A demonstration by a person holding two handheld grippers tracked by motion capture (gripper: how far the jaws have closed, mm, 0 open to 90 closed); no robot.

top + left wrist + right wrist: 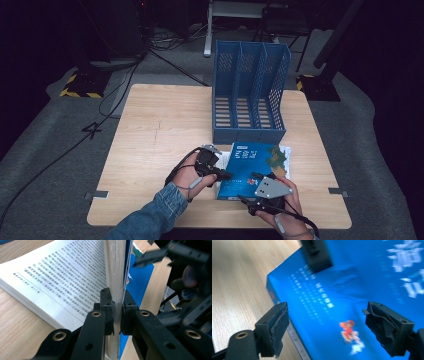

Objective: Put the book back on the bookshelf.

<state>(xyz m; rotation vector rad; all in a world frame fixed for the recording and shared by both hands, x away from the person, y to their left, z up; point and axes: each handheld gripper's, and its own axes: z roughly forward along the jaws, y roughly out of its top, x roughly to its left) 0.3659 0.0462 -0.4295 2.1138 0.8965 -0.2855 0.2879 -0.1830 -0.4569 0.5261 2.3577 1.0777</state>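
A book with a blue cover (pixel 255 160) lies on the wooden table (pixel 160 130) in front of a blue file rack. My left gripper (pixel 224 175) is at the book's left edge. In the left gripper view its jaws (pixel 118 312) are shut on the blue cover and a thick bundle of pages, raised off the printed pages (pixel 62 277) that lie flat beneath. My right gripper (pixel 251 187) hovers over the book's near edge. Its jaws (pixel 325 327) stand open above the blue cover (pixel 352 290) with nothing between them. The left gripper's jaw tip (pixel 315 255) shows just beyond.
The blue three-slot file rack (pixel 250 95) stands upright at the table's far side, just behind the book. Bare wood (pixel 150 150) spreads to the left of the hands. Cables (pixel 115 95) run over the grey floor beyond the table's far left corner.
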